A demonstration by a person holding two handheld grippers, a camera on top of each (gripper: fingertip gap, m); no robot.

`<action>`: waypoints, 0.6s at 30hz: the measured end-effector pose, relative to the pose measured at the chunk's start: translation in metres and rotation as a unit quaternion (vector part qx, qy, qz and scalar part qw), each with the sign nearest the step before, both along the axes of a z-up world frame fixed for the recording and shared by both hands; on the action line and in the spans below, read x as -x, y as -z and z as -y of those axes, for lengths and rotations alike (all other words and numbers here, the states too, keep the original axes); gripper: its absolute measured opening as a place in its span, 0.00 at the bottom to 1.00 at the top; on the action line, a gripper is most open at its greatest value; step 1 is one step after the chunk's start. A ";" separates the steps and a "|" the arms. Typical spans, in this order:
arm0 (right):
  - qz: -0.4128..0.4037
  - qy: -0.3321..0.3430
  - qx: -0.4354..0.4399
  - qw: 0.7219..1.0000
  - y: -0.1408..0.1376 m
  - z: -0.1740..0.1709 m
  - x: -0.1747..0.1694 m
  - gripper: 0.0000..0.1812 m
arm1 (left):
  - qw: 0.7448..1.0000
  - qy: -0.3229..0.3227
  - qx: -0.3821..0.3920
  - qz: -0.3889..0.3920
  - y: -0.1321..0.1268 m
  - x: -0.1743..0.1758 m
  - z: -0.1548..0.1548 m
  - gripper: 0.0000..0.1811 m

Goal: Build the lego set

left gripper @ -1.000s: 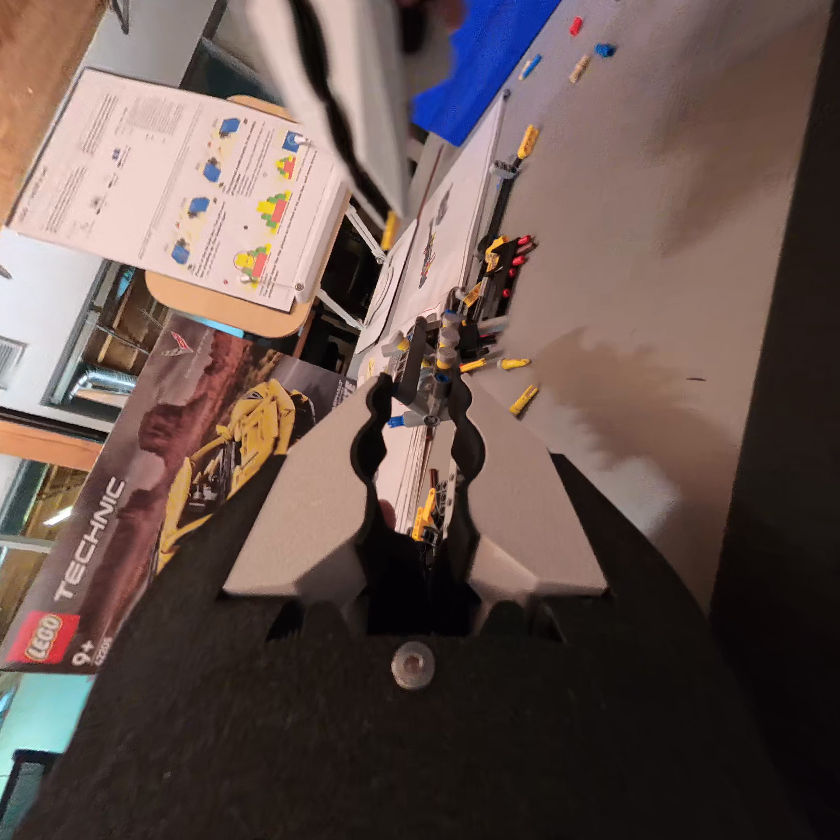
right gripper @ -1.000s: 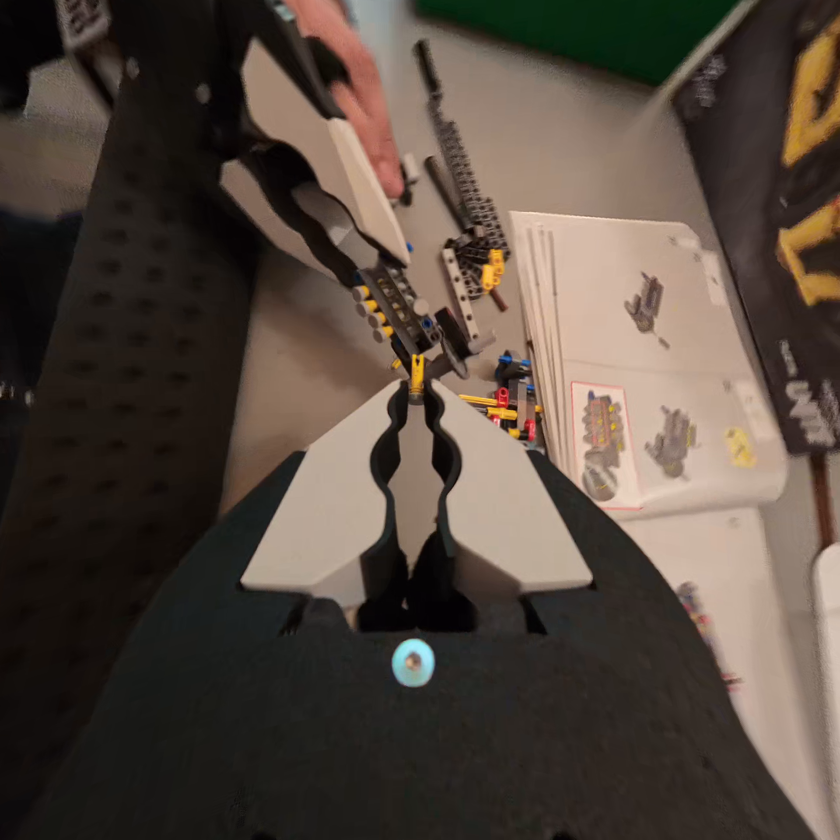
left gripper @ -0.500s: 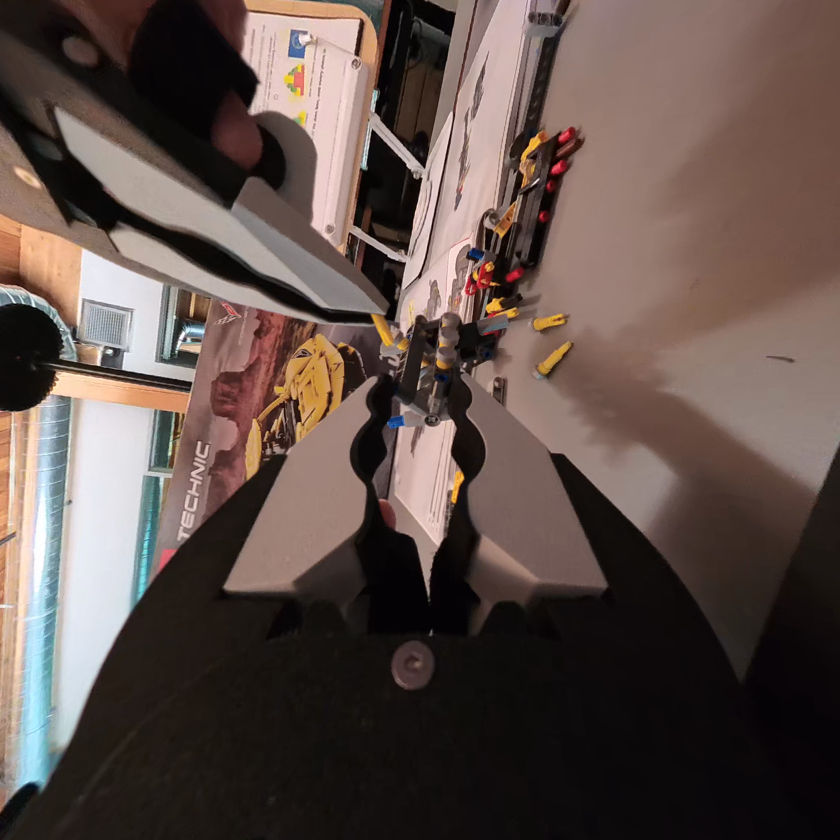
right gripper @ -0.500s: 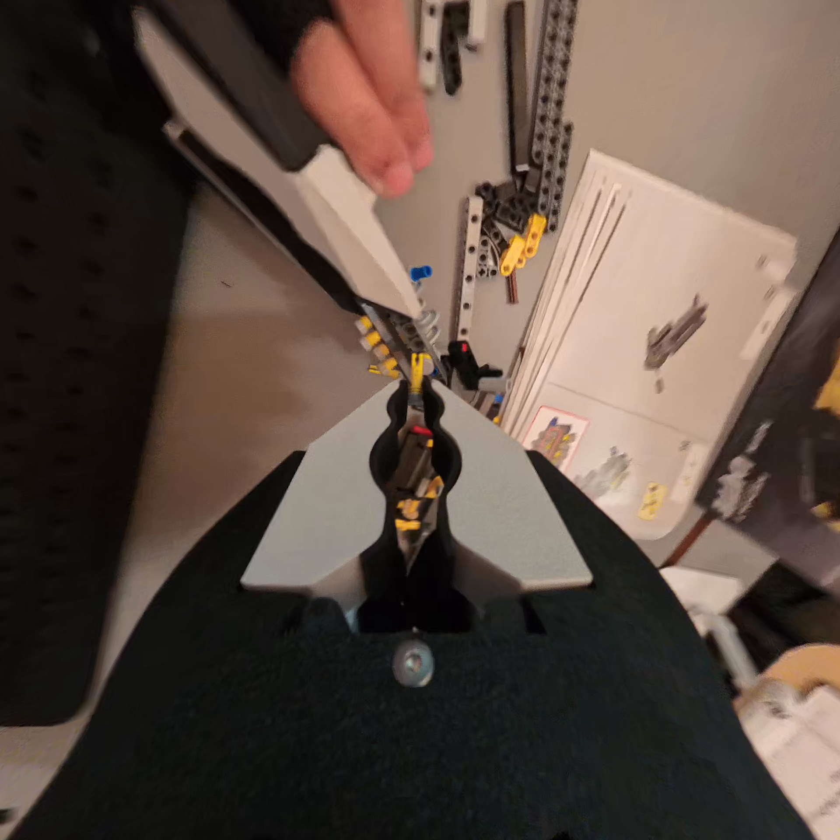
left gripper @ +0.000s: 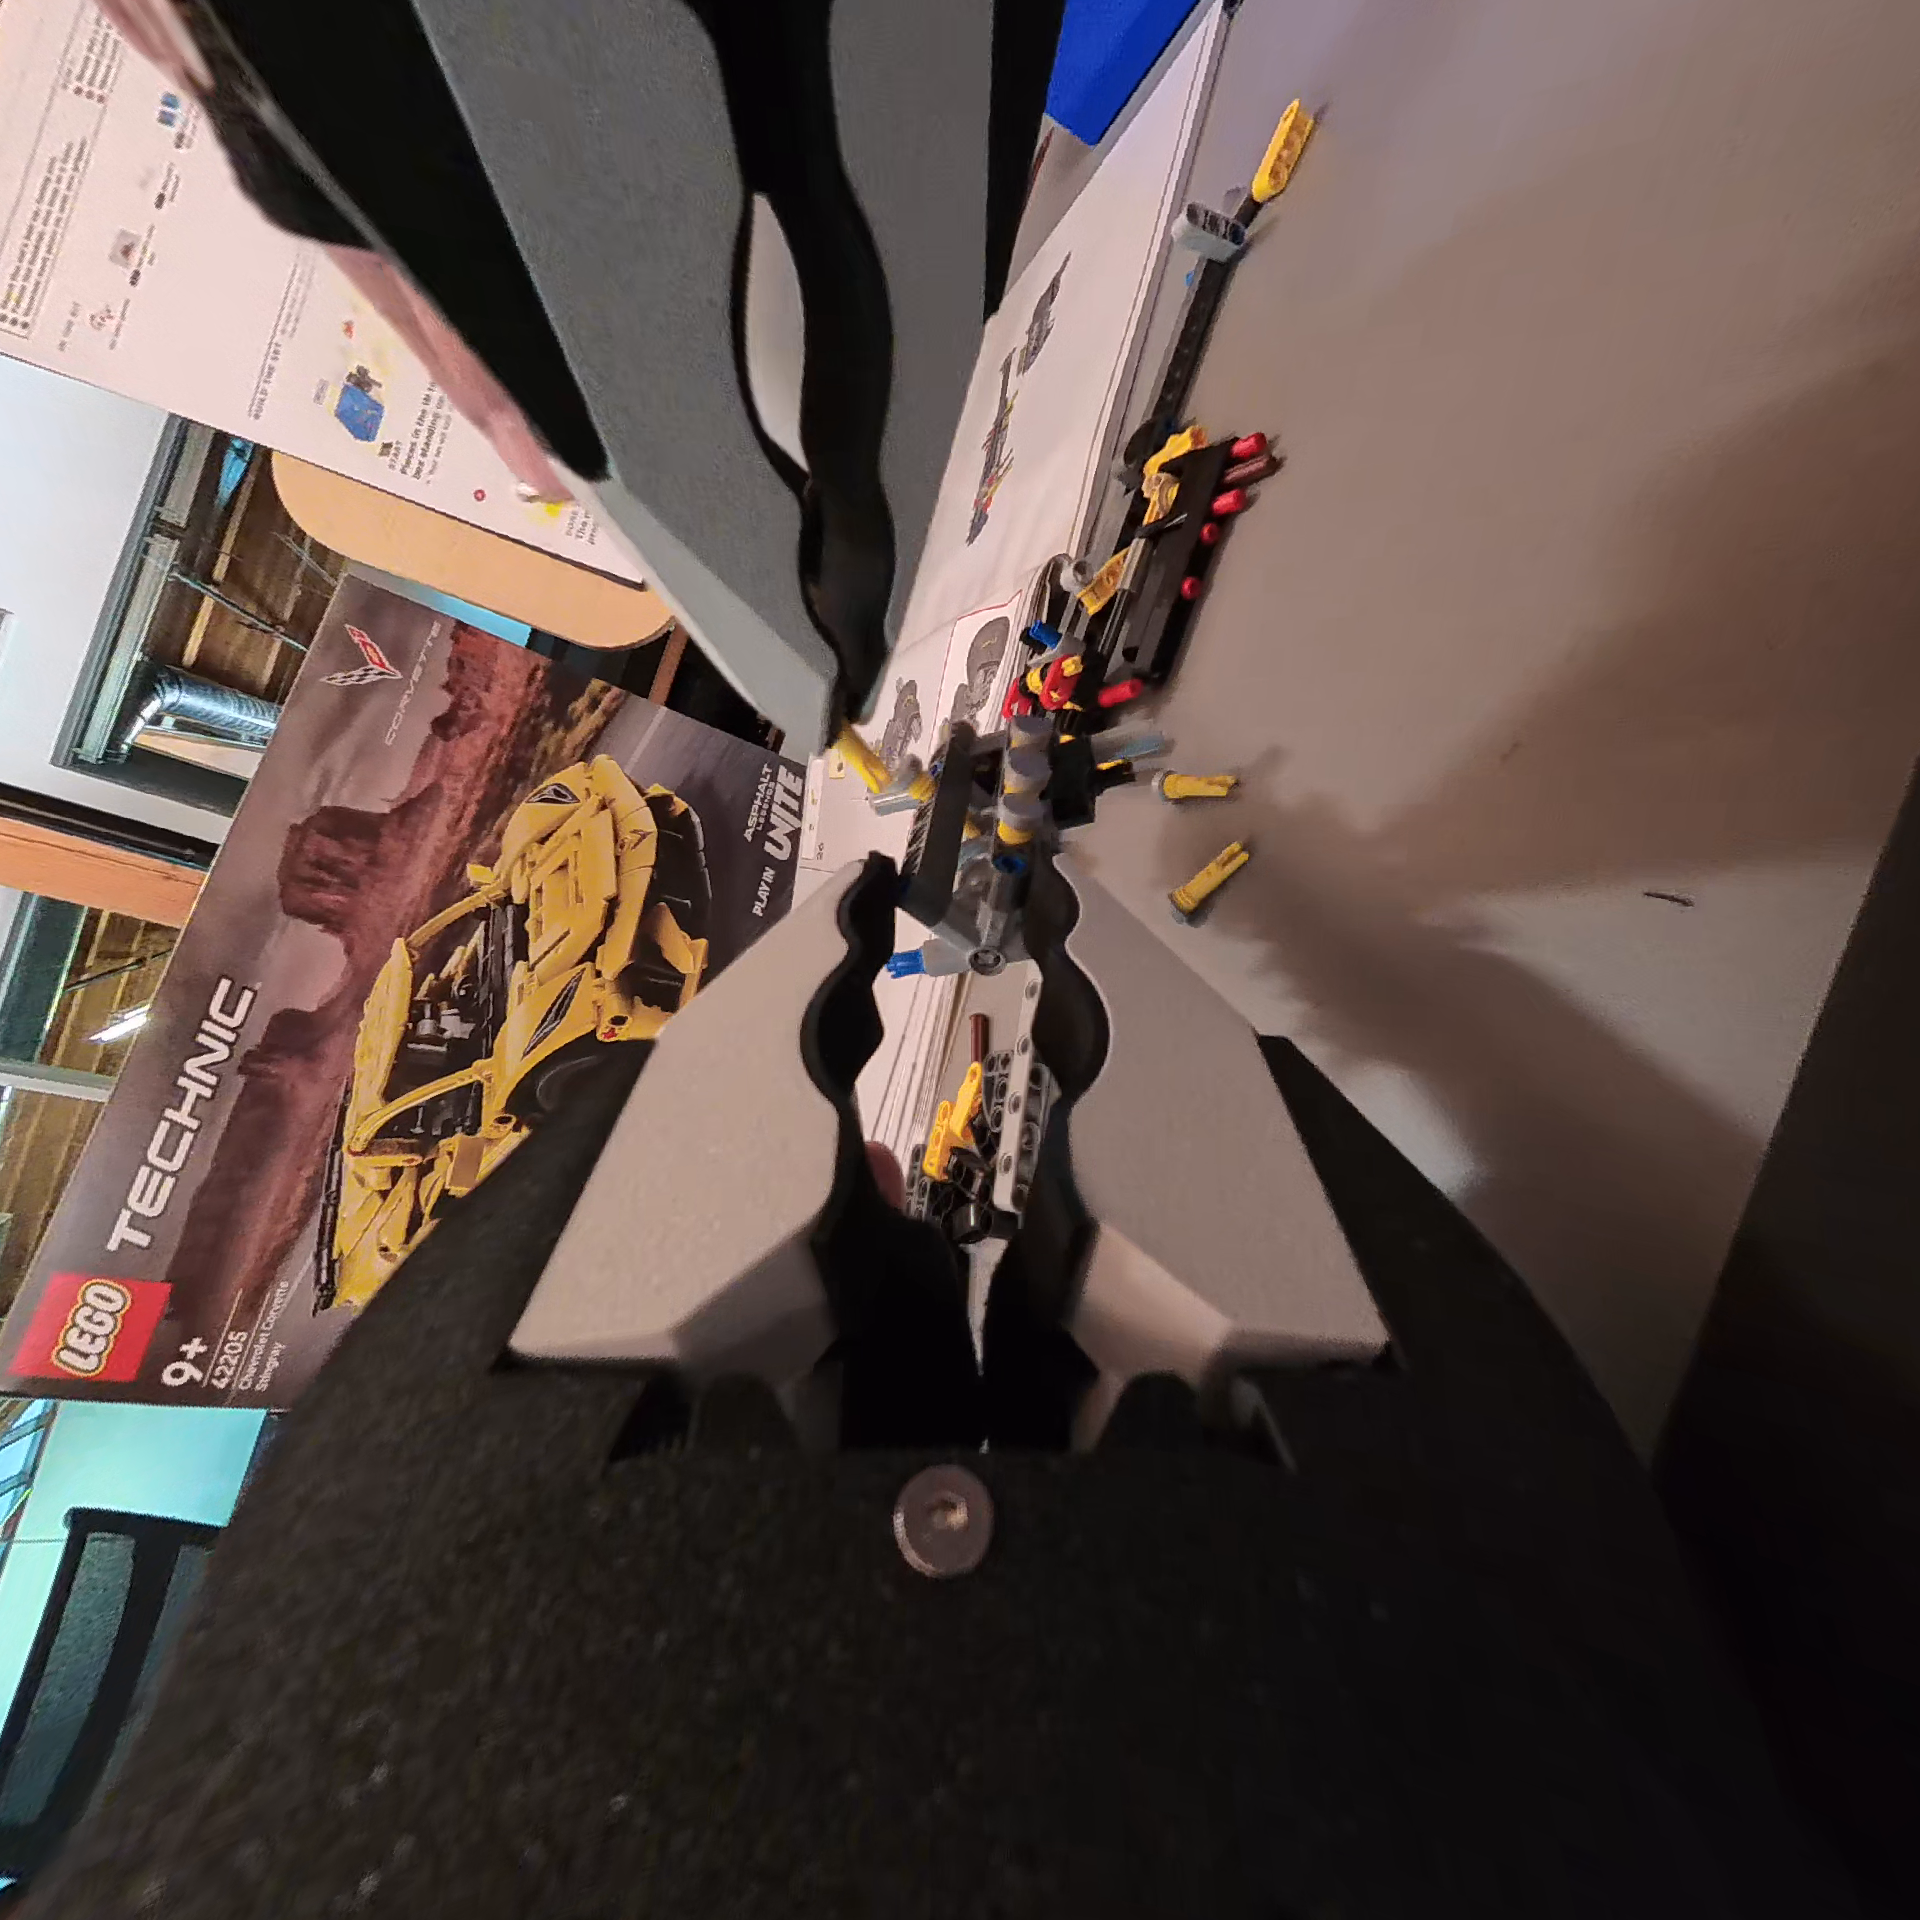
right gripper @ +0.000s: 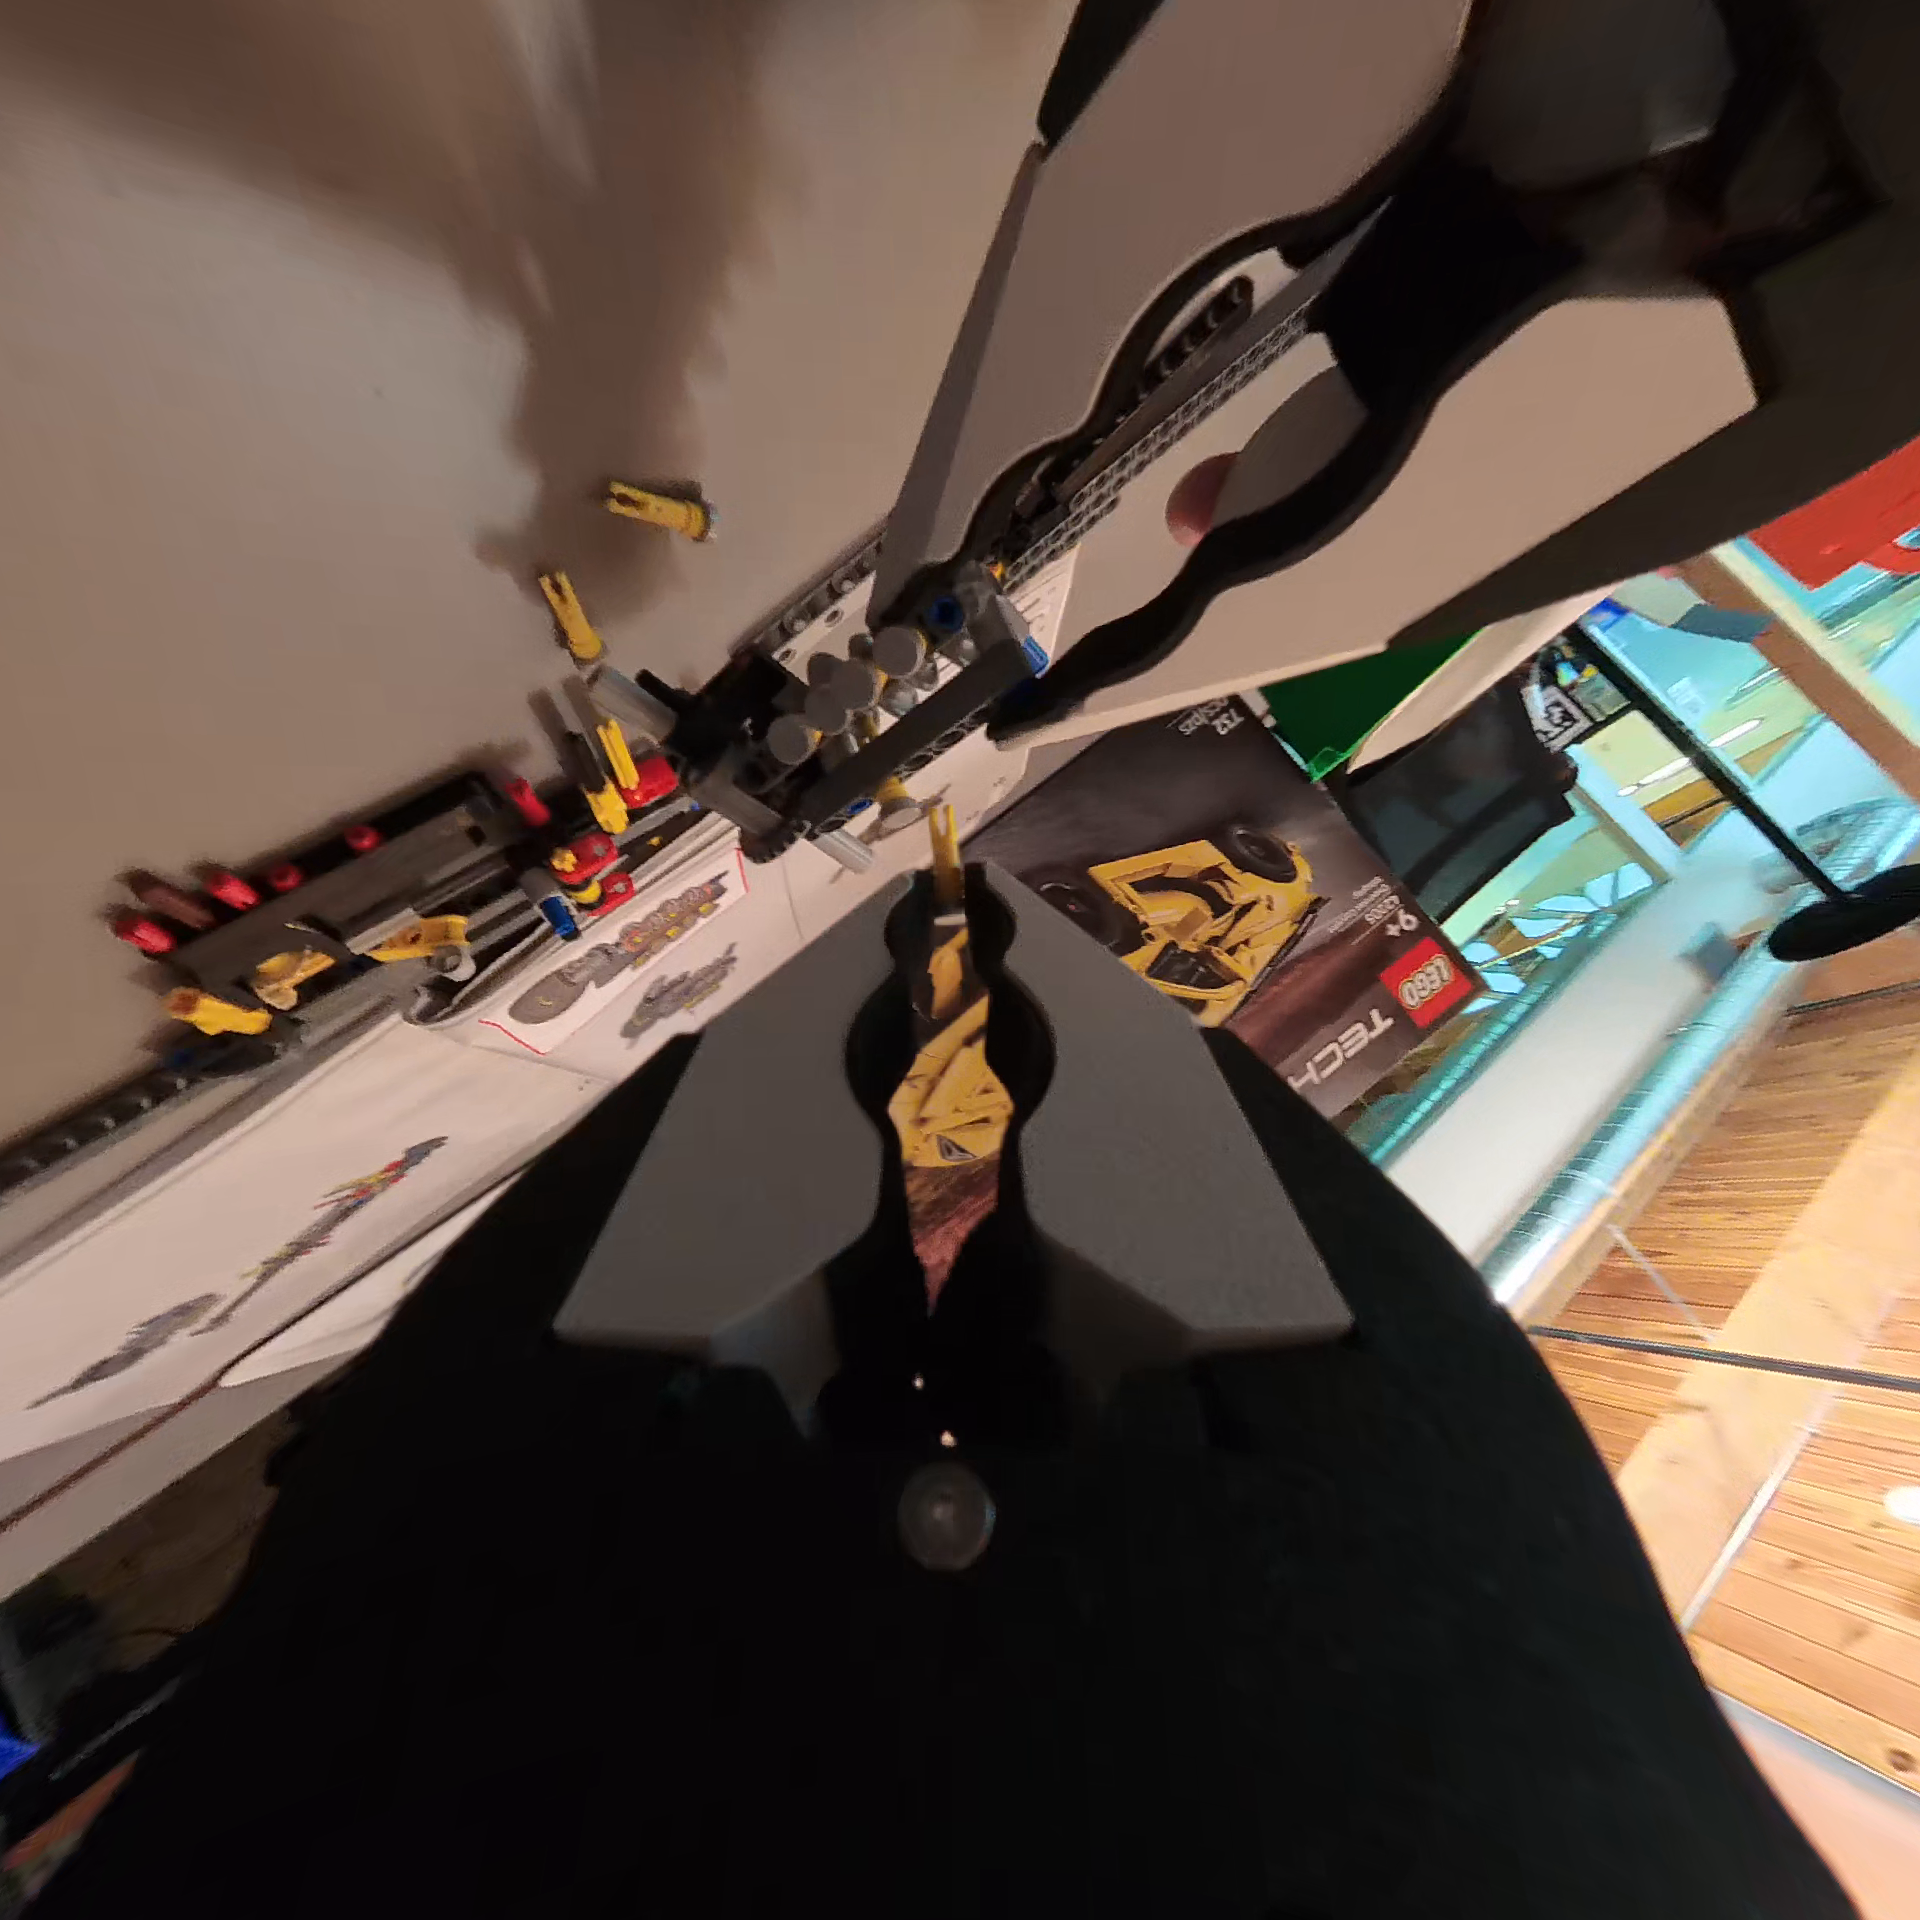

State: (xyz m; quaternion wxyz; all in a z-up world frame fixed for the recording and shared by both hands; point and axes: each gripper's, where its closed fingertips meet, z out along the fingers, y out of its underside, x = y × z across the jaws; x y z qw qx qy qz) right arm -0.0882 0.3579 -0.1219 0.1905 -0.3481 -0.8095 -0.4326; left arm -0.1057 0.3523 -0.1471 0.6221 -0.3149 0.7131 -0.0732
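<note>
My left gripper [left gripper: 961,883] is shut on a small grey and black lego assembly [left gripper: 982,831] with yellow and blue pins, held above the table. It also shows in the right wrist view [right gripper: 831,717], clamped by the left gripper [right gripper: 966,644] coming from the upper right. My right gripper [right gripper: 943,883] is shut on a yellow pin [right gripper: 943,847], whose tip stands just short of the assembly's lower beam. In the left wrist view the right gripper [left gripper: 847,717] comes from above with the yellow pin [left gripper: 862,753] next to the assembly.
An open instruction booklet [right gripper: 312,1195] lies on the grey table [left gripper: 1558,520]. Loose yellow pins [left gripper: 1205,883], red pins and a long black beam structure [right gripper: 343,894] lie beside it. The lego set box [left gripper: 364,987] stands at the table's far side, by a printed sheet [left gripper: 208,260]. The tips of both grippers are at nearly the same place.
Both grippers have turned and closed in on each other. The yellow pin has come from beside the assembly to just under its lower beam. The views have rotated strongly.
</note>
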 end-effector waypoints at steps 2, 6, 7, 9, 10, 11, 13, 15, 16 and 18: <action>0.015 -0.005 -0.003 1.000 0.002 -0.001 -0.002 0.03 | 1.000 0.002 0.003 0.000 0.000 0.000 0.001 0.13; 0.035 -0.028 0.001 0.999 0.008 0.001 0.003 0.03 | 1.000 0.004 0.016 0.001 -0.001 0.000 0.001 0.13; 0.042 -0.028 0.002 0.999 0.010 0.000 0.003 0.03 | 1.000 0.004 0.019 0.000 0.000 0.000 0.001 0.13; 0.054 -0.037 0.001 0.998 0.011 -0.001 0.004 0.03 | 1.000 0.003 0.018 -0.001 0.000 0.000 0.000 0.13; 0.061 -0.039 0.005 0.997 0.011 -0.001 0.004 0.03 | 1.000 0.004 0.019 -0.002 0.000 0.000 0.001 0.13; 0.064 -0.042 0.006 0.997 0.011 -0.001 0.005 0.03 | 1.000 0.005 0.021 -0.002 0.000 0.000 0.001 0.13; 0.079 -0.056 0.002 0.995 0.010 -0.002 0.006 0.03 | 0.999 0.008 0.033 0.000 -0.001 0.001 0.001 0.13; 0.090 -0.075 -0.003 0.993 0.010 0.000 0.007 0.03 | 0.998 0.017 0.055 0.001 -0.001 0.001 0.003 0.13; 0.093 -0.084 -0.004 0.992 0.009 0.001 0.008 0.03 | 0.998 0.021 0.065 0.002 -0.002 0.002 0.004 0.13; 0.093 -0.104 -0.007 0.990 0.007 0.002 0.009 0.03 | 0.995 0.031 0.094 0.007 -0.004 0.002 0.006 0.13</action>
